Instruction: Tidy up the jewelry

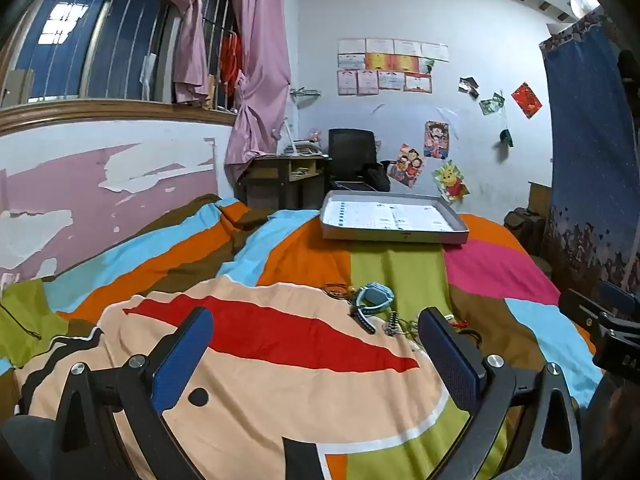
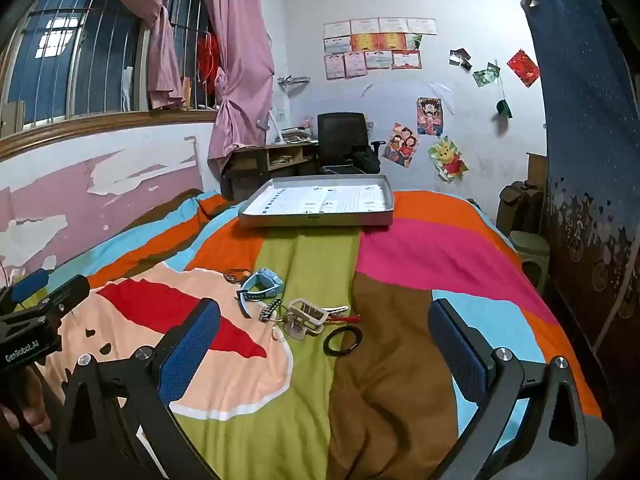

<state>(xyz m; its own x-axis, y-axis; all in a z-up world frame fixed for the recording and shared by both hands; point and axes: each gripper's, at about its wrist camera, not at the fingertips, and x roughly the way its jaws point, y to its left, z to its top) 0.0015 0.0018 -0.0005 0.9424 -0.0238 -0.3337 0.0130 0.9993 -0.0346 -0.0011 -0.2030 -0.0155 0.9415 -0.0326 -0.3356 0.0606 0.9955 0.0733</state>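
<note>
Bed w/ multicolor quilt (image 2: pixel 304 256); grey tray (image 2: pixel 316 220) at its far end, centre frame. Barred window (image 2: pixel 72 72) upper left, desk & chair by back wall. Jewelry pile mid-frame: blue watch (image 2: pixel 262 284), black ring (image 2: pixel 343 340). Left gripper (image 1: pixel 316 344) & right gripper (image 2: pixel 324 344) tilt slightly down, jaws wide, nothing held.

The bed cover (image 2: pixel 312 248) has big blocks of orange, green, pink, brown, light blue, red and peach. The watch (image 2: pixel 262 284) is light blue. The ring (image 2: pixel 343 340) is black. The tray (image 2: pixel 320 218) is grey, with white printed paper inside. Both grippers have blue pads (image 2: pixel 188 352) on black frames. The curtain (image 2: pixel 236 60) is pink.
</note>
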